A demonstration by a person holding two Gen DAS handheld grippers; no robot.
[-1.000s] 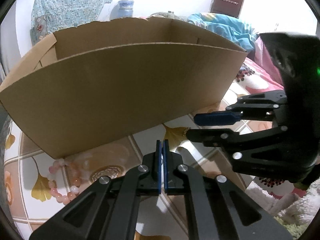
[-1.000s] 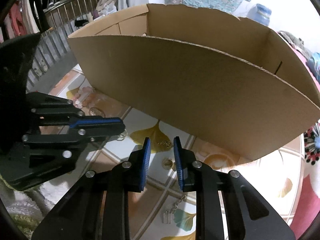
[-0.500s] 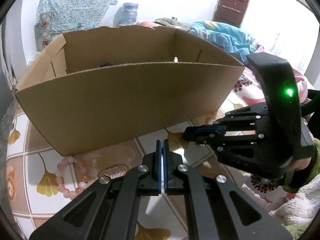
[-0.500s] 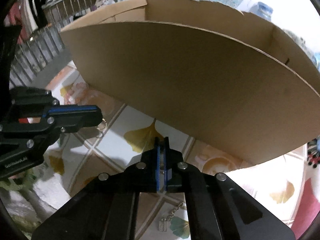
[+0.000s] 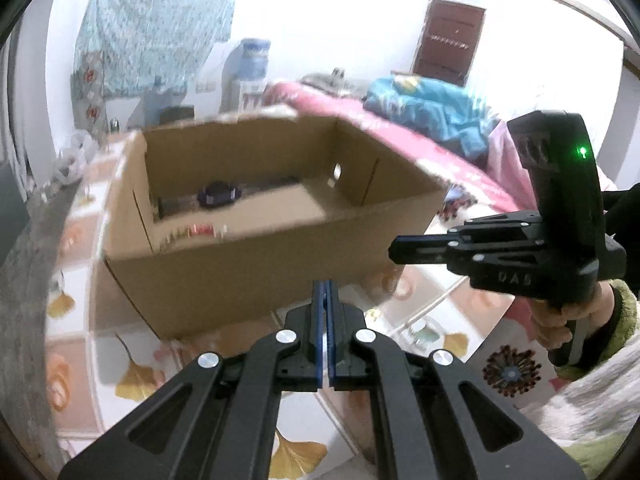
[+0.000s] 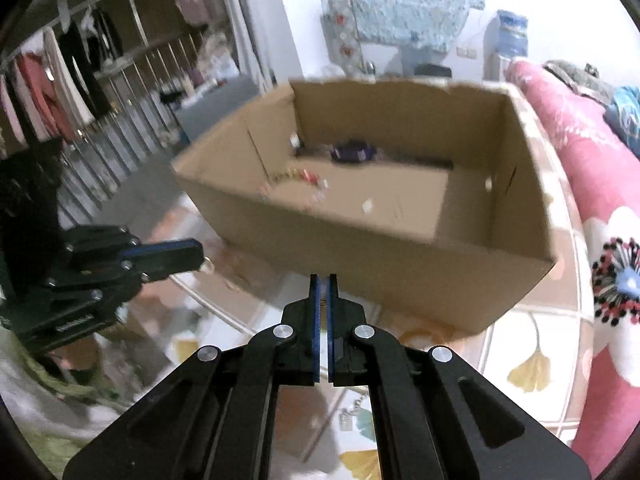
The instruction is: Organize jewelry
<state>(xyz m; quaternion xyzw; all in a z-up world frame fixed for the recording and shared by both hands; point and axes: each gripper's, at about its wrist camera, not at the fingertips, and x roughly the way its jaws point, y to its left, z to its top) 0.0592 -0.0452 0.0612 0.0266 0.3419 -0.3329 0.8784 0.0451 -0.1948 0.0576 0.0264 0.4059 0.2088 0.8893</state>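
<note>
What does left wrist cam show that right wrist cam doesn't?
Left wrist only: the brown door, the blue bedding and the hand gripping the right gripper.
Right wrist only: the clothes rack, and a small chain with a tag on the table below the fingers.
Both: the open cardboard box with a dark item and small jewelry inside, the ginkgo-print tabletop and the water dispenser. Each sees the other gripper.

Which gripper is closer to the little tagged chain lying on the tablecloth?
Right. The right gripper hangs just over the tagged chain; the left gripper sits farther off, to its left.
</note>
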